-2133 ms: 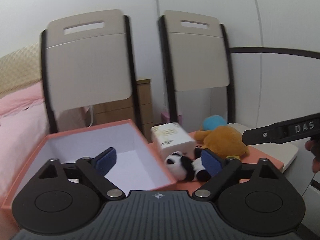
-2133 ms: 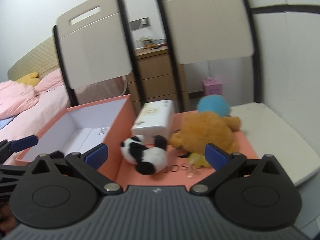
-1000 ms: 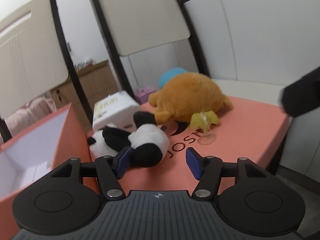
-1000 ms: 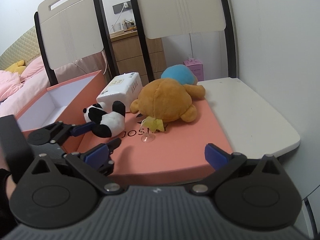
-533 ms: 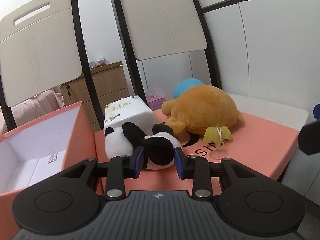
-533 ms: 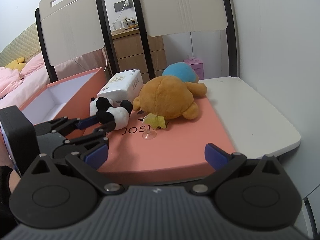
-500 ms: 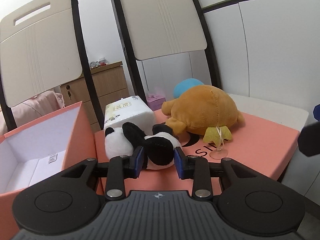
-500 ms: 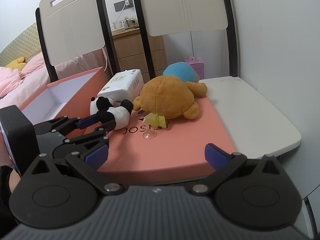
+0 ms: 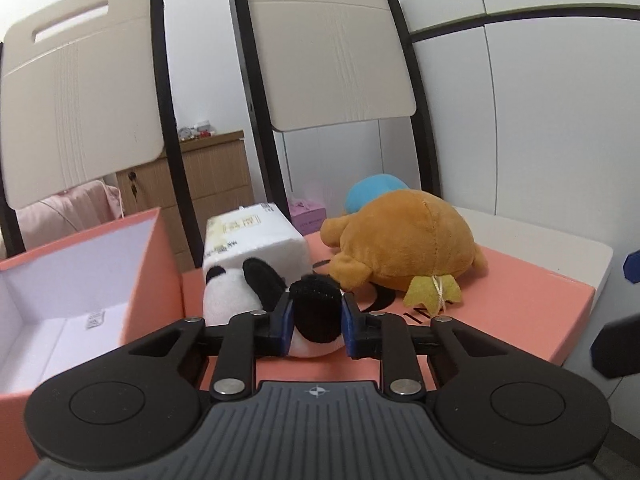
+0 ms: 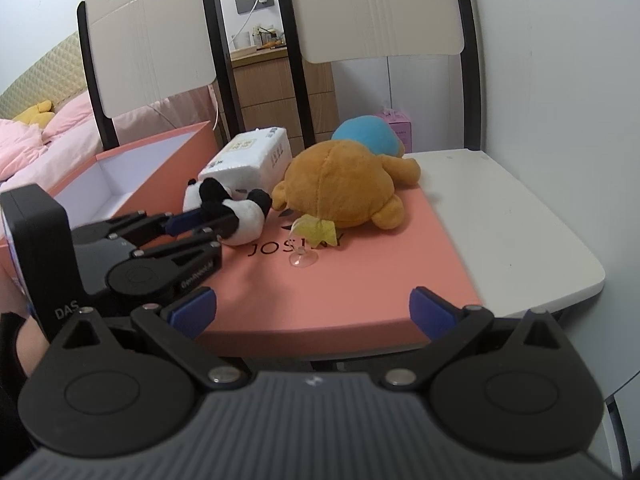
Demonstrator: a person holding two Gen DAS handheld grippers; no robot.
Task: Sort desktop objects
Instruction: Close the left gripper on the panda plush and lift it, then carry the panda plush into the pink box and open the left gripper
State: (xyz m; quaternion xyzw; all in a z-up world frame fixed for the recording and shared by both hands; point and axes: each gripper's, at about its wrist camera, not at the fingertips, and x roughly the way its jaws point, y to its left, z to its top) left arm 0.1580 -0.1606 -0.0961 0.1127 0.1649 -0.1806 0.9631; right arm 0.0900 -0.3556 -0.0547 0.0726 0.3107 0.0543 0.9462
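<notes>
A small black and white panda plush (image 9: 256,292) (image 10: 232,208) lies on the flat salmon box lid (image 9: 520,300) (image 10: 360,264). My left gripper (image 9: 316,320) (image 10: 200,222) is shut on the panda's hind end, its blue pads pressing both sides. Behind the panda sit a white tissue pack (image 9: 252,236) (image 10: 252,156) and an orange plush (image 9: 404,244) (image 10: 340,184) with a blue plush (image 9: 372,192) (image 10: 368,132) behind it. An open salmon box (image 9: 80,280) (image 10: 140,168) stands to the left. My right gripper (image 10: 312,312) stays open over the lid's near edge, holding nothing.
The lid lies on a white table (image 10: 520,220) with bare surface at the right. Two folding chairs (image 9: 340,52) (image 10: 152,44) stand behind the table, a wooden dresser (image 9: 216,176) farther back. A bed with pink bedding (image 10: 36,148) is at the left. A clear suction cup (image 10: 304,258) rests on the lid.
My left gripper's jaws have shut from wide apart onto the panda's hind end. The wrist rolled a little. The right gripper has hardly moved.
</notes>
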